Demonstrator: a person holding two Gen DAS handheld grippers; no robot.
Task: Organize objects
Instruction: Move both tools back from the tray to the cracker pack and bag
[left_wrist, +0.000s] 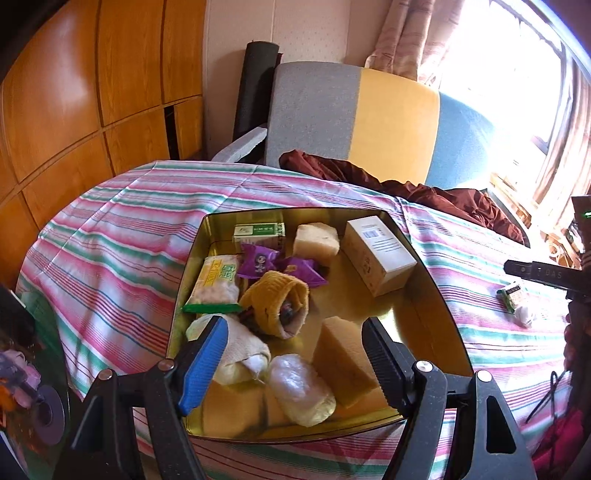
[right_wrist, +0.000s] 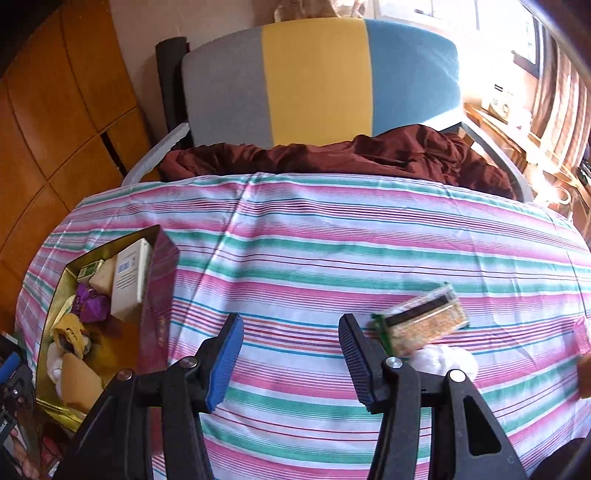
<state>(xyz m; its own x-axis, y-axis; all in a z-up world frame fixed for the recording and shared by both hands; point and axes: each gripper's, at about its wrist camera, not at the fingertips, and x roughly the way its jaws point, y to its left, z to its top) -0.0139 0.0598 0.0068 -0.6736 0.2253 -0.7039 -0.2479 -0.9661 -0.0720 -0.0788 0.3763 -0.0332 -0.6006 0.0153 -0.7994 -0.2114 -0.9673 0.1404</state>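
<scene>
Where gold tin (left_wrist: 439, 317) rests on striped cloth (right_wrist: 332, 240): left gripper (left_wrist: 291, 354) angled down above its contents, jaws apart, empty; right gripper (right_wrist: 291, 354) likewise unloaded beside snack packet (right_wrist: 421, 321); tricolour chair (right_wrist: 317, 77), wood panelling (left_wrist: 74, 110) behind.

Tin (right_wrist: 155, 236) near the table's (right_wrist: 332, 236) left edge, boxes, packets and sponges inside, snack bar (right_wrist: 424, 321) toward the right edge, chair (right_wrist: 317, 81) behind

Both wrist views look steeply down, sharing the gold tin (left_wrist: 436, 266).
</scene>
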